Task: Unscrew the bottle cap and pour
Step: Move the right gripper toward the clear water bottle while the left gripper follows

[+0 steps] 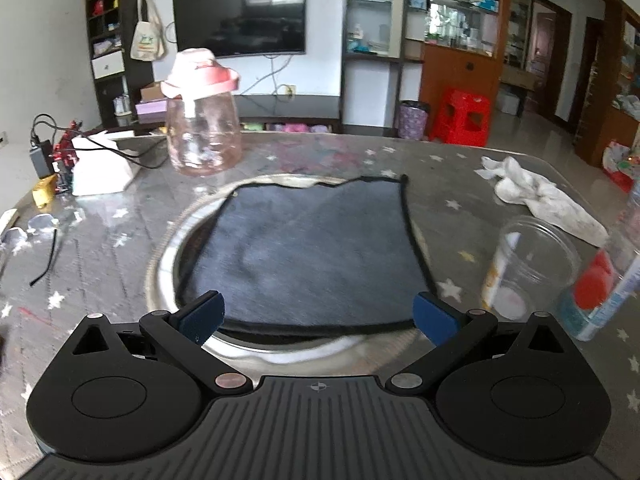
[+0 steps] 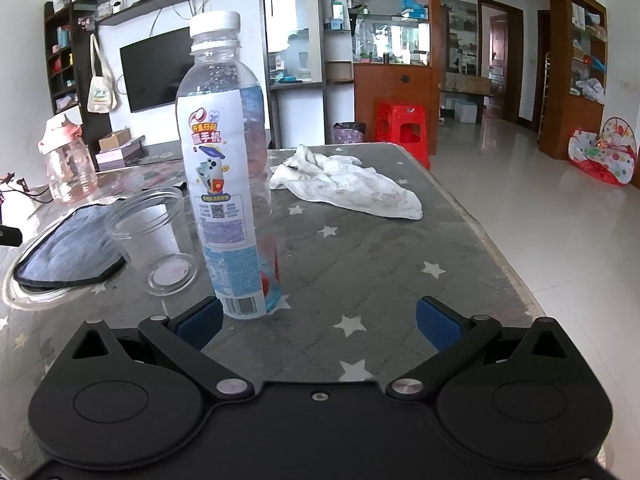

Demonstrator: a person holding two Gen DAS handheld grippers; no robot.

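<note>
- My right gripper (image 2: 318,322) is spread wide with nothing between its blue pads (image 2: 200,322); it hovers low over the desk (image 2: 360,256).
- The bottle (image 2: 230,168) stands upright on the desk at about 11 o'clock from that gripper, its base just beyond the left pad, not touching it as far as I can tell.
- Its white cap (image 2: 215,24) is on the neck, and a printed label wraps most of the body.
- A clear plastic cup (image 2: 154,236) sits just beside the bottle at its 9 o'clock, mouth up.
- My left gripper (image 1: 318,318) is equally wide apart and holds nothing; its pads frame the near edge of a dark grey cloth (image 1: 308,248).
- From the left gripper the cup (image 1: 528,264) lies at 2 o'clock, and the bottle (image 1: 608,280) is farther out at 3 o'clock, cut off by the edge of the view.
- The grey cloth lies over a round recess in the desk, whose cover is grey with white stars.
- A crumpled white rag (image 2: 348,186) lies at 12 o'clock from my right gripper, well beyond the bottle.
- A pink lidded drinking bottle (image 1: 204,116) stands at 11 o'clock from my left gripper, near the far edge.
- Behind the desk, a dark television (image 1: 240,18) hangs on the wall, with a red plastic stool (image 2: 402,128) on the tiled floor.
</note>
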